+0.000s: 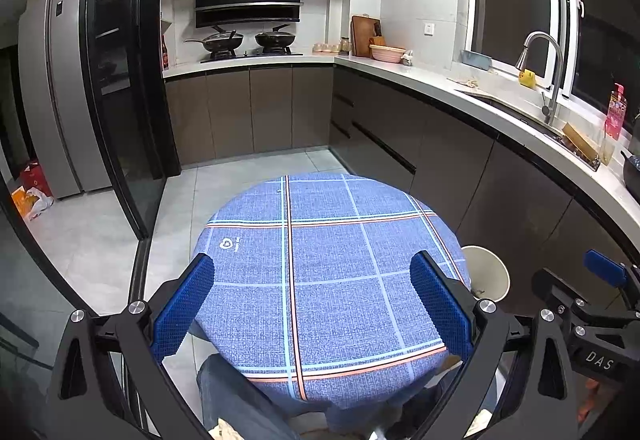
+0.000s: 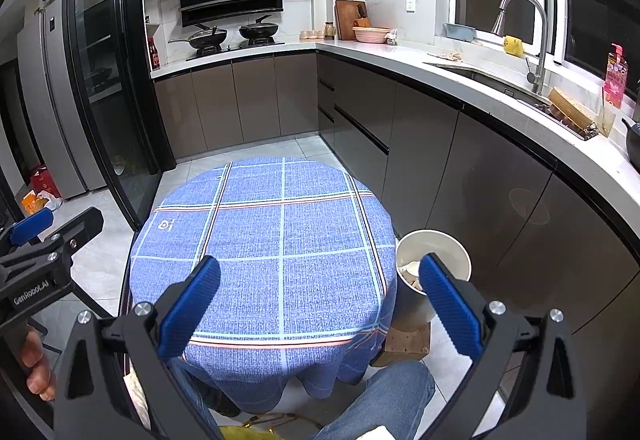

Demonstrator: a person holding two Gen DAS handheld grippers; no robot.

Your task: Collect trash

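A small round table under a blue checked cloth (image 1: 328, 280) (image 2: 264, 240) stands in front of me, its top bare. To its right a white waste bin (image 2: 444, 248) (image 1: 490, 272) sits on a wooden block, with crumpled pale scraps (image 2: 410, 272) inside. My left gripper (image 1: 312, 280) hangs open over the near half of the cloth, holding nothing. My right gripper (image 2: 320, 280) is open too, its right finger in front of the bin's rim. Each gripper shows at the edge of the other's view.
Dark kitchen cabinets and a white counter (image 2: 400, 52) curve along the right, with a sink and tap (image 2: 524, 36). Woks sit on the far stove (image 1: 248, 44). A black glass door frame (image 1: 120, 100) and a fridge stand left. The person's jeans-clad knees (image 2: 380, 396) are under the table.
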